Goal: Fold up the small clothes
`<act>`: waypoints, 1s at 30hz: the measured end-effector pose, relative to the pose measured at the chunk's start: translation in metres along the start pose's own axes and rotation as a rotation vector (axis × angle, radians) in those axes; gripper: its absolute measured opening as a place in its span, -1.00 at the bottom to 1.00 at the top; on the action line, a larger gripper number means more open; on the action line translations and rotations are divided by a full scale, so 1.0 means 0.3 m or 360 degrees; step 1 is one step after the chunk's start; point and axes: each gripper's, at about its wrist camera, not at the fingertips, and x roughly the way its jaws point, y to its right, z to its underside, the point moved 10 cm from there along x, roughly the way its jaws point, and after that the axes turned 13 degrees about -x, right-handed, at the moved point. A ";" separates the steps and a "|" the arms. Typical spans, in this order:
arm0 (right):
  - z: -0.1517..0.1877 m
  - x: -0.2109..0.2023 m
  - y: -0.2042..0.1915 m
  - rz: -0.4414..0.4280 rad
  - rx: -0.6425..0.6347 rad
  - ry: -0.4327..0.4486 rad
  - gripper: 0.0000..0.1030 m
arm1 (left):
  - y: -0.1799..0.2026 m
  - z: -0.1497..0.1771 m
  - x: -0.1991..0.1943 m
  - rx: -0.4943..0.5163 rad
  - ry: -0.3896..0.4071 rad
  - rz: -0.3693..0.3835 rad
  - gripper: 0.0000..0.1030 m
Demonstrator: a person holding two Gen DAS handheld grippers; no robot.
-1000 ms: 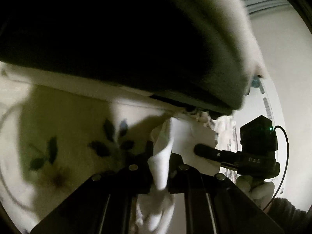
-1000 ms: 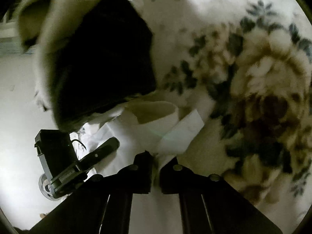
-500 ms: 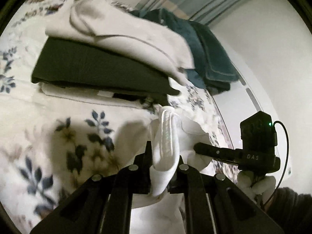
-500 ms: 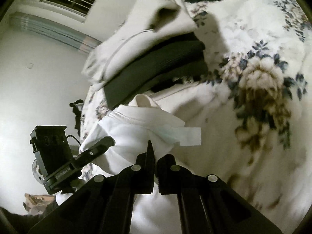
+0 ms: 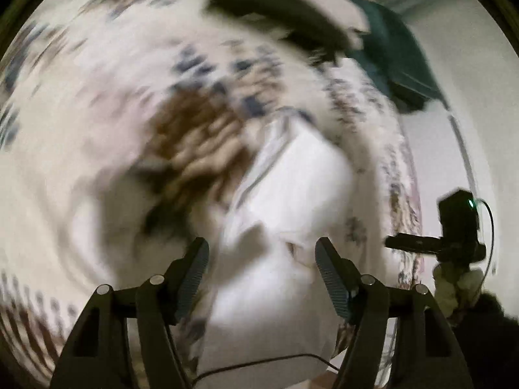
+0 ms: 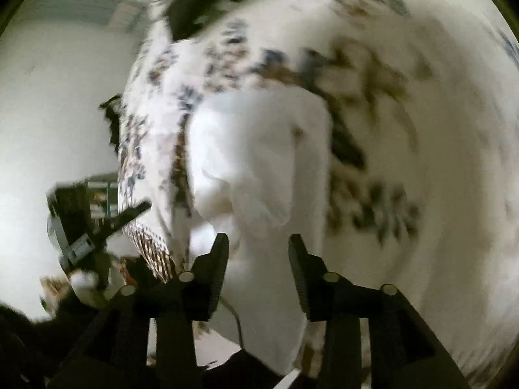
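A small white garment (image 5: 292, 201) lies on the flowered bedspread (image 5: 97, 113), blurred by motion. My left gripper (image 5: 262, 253) hovers over its near part with jaws opening; the cloth shows between the fingers but the pads do not press it. In the right wrist view the same white garment (image 6: 259, 149) lies ahead of my right gripper (image 6: 258, 246), whose jaws are also opening and stand apart from the cloth. The right gripper (image 5: 392, 243) shows at the right edge of the left view, and the left gripper (image 6: 142, 209) at the left of the right view.
A stack of folded clothes, dark and pale (image 5: 285, 9), sits at the far end of the bed beside a teal towel (image 5: 399, 52). The bedspread (image 6: 405, 129) fills the right side. White wall (image 6: 48, 113) lies beyond the bed's edge. A cable (image 5: 259, 361) runs below.
Both grippers have let go of the white garment and opened. Both have pulled back from the folded stack, which now looks farther off. The garment now lies on the bedspread.
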 end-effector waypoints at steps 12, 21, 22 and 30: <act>-0.144 0.222 0.057 0.0296 0.0297 0.0056 -0.13 | 0.128 -0.130 0.280 0.0010 -0.0037 -0.0068 0.25; -0.049 0.304 0.093 0.0014 0.0498 -0.0034 0.00 | 0.113 -0.074 0.308 0.0069 -0.0032 -0.0093 -0.66; -0.037 0.310 0.092 0.0033 0.0461 -0.0064 0.00 | 0.103 -0.065 0.297 0.0050 -0.0043 -0.0095 -0.66; 0.138 0.295 0.045 0.0218 0.0090 -0.0410 0.00 | -0.021 0.134 0.249 0.0107 -0.0248 -0.0309 -0.51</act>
